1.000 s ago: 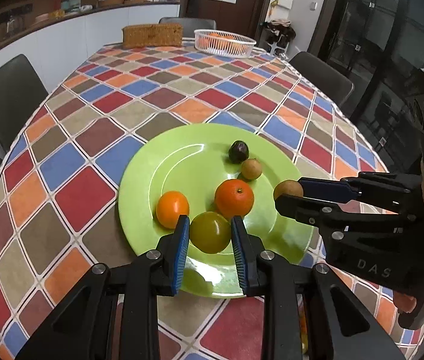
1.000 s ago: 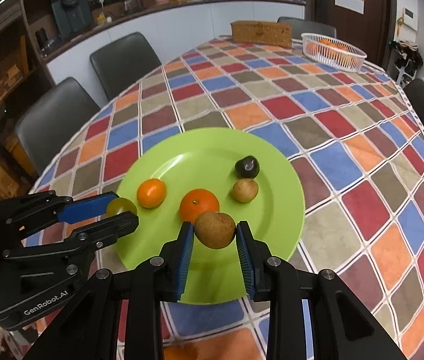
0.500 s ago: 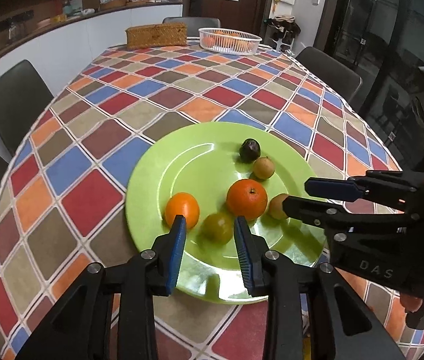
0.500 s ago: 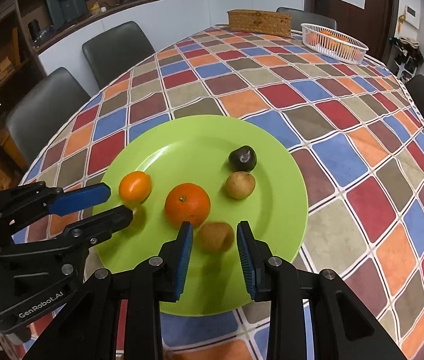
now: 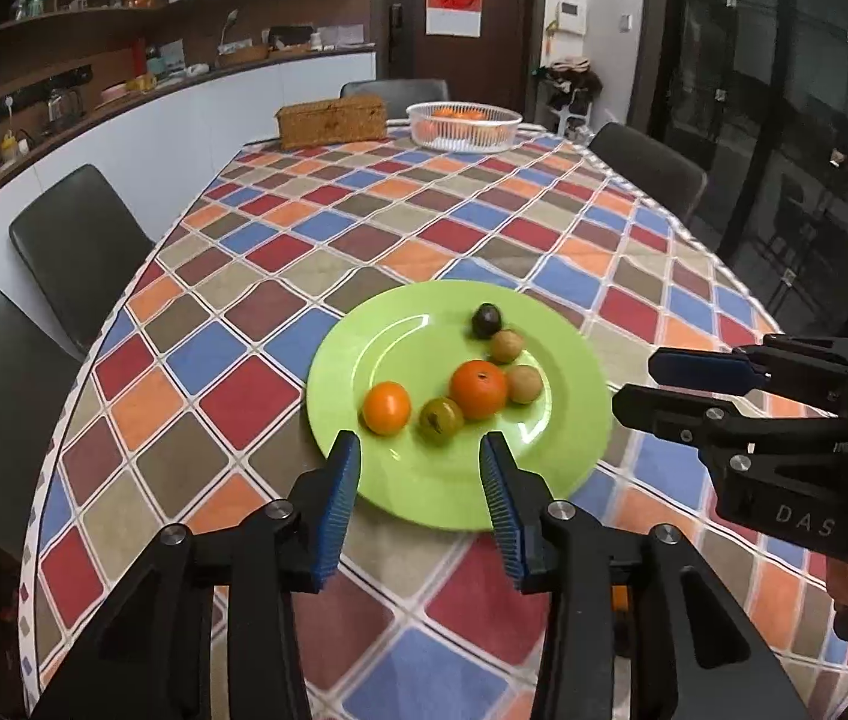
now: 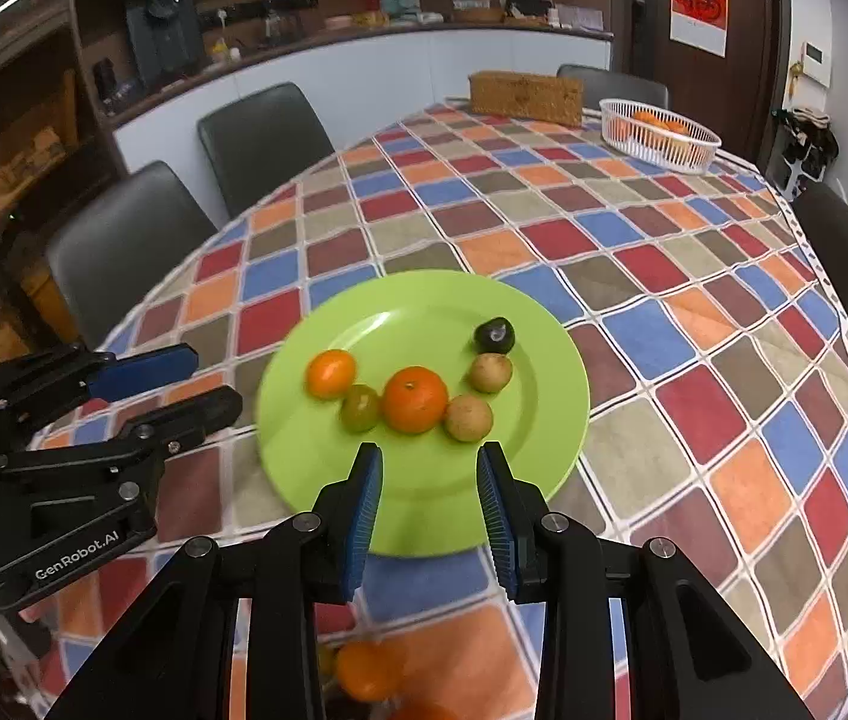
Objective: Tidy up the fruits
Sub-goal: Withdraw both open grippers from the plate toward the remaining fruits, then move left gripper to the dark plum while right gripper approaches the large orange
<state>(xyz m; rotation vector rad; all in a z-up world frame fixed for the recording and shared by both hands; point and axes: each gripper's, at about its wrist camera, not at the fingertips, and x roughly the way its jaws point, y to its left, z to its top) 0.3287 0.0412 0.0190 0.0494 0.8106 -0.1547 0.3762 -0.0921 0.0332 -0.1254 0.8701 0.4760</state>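
Where "DAS" shows, right hand-held gripper gapes

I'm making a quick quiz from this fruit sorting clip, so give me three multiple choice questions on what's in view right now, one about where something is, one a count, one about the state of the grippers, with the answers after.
1. Where is the dark fruit on the green plate?
A. At the far end of the row of fruit
B. Nearest the grippers
C. Off the plate, on the tablecloth

2. How many fruits lie on the green plate?
A. Four
B. Six
C. Eight

3. What are the left gripper and right gripper doing?
A. Both are clamped on fruit
B. Both are open and hold nothing
C. Only the left one holds a fruit

Answers:
1. A, it sits beyond the brown fruit, farthest from both grippers.
2. B, two orange, one greenish, two brown and one dark.
3. B, both pairs of jaws stand apart with only plate showing between them.
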